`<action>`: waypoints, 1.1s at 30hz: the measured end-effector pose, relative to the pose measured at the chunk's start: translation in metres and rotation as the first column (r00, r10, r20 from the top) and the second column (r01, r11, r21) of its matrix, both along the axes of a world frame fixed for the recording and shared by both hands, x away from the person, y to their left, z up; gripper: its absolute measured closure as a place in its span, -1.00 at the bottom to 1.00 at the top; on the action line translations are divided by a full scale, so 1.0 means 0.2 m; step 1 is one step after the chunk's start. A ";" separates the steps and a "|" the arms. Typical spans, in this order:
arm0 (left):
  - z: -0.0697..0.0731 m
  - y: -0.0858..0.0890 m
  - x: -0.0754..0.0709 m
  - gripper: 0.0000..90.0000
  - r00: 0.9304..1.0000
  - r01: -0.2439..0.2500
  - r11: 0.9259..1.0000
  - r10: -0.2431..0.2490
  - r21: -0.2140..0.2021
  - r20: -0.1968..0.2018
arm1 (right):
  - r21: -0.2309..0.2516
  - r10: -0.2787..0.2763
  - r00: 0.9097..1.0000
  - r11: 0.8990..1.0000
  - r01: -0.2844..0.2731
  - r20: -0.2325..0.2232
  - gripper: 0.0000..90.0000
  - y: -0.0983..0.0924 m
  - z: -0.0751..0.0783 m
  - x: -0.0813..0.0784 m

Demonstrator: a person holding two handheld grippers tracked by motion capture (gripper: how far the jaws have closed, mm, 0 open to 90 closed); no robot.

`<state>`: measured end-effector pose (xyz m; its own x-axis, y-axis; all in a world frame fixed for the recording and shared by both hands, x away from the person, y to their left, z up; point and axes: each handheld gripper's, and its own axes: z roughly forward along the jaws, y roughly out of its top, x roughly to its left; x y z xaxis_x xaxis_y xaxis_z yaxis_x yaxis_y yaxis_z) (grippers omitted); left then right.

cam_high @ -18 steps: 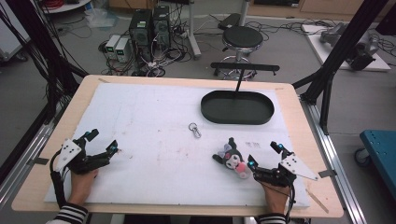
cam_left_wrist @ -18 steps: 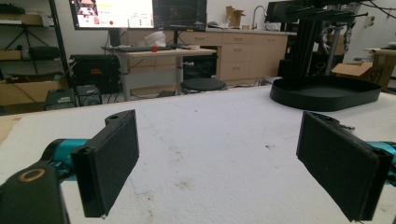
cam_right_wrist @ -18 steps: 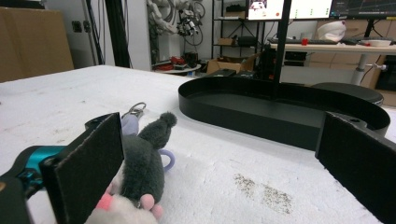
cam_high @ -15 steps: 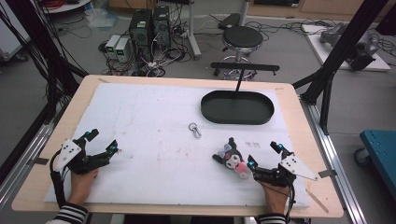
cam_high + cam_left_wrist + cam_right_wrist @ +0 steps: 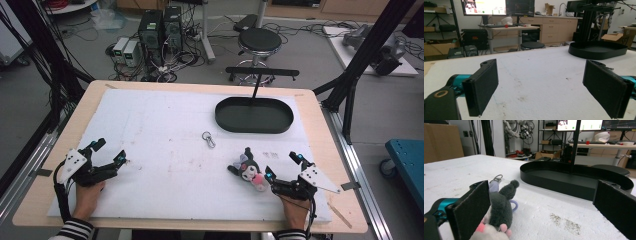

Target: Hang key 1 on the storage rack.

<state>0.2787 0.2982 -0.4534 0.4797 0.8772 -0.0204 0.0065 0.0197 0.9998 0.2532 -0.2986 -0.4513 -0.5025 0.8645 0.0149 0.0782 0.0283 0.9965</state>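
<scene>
**Black jaws wide both sides, plush by the R gripper**

Black pads spread wide on both grippers, nothing between them. Vs the frame 0.6 s back I see no real change: L gripper (image 5: 107,153) sits at the same near-left spot on the white foam (image 5: 160,125), R gripper (image 5: 284,166) at near-right, plush (image 5: 248,170), ring and tray all where they were.

The plush lies on the foam just left of the R gripper, near the front edge. It's dark grey/black w/ a pale face and pink bits toward me. In the right gripper view it sits right against the inner side of the left-hand jaw, a dark ear sticking up, pink paws at the bottom; I can't tell if it's touching the pad or only beside it. The other jaw is well apart from it.

The key ring (image 5: 208,139) lies mid-foam, between plush and tray (image 5: 254,115). The tray is a black oval, back-right, w/ a thin post rising from its far side.

Hard to make out: the plush's face is too small in the high view and half cut off by the jaw and frame edge in the right gripper view. In the left gripper view I get bare foam ahead, the tray far right. My hand (image 5: 87,197) on the L side and hand (image 5: 295,212) on the R run off the bottom edge.
</scene>
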 end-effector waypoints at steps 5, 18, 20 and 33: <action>0.00 0.00 0.00 -0.70 1.000 0.002 1.000 -0.002 0.000 -0.001 | 0.003 -0.001 1.000 1.000 0.001 -0.005 -0.99 0.00 0.00 0.00; 0.00 0.00 0.00 -0.70 1.000 0.002 1.000 -0.002 -0.010 -0.006 | -0.075 0.031 0.997 0.997 -0.037 -0.069 -0.99 0.04 0.02 0.00; 0.00 0.00 0.00 -0.70 1.000 0.001 1.000 -0.001 -0.010 -0.005 | -0.102 0.042 0.996 0.993 -0.050 -0.080 -0.98 0.04 0.03 0.00; 0.00 0.00 0.00 -0.70 1.000 0.002 1.000 -0.002 0.000 0.001 | -0.185 0.142 0.978 0.968 -0.170 -0.154 -0.99 0.08 0.21 -0.01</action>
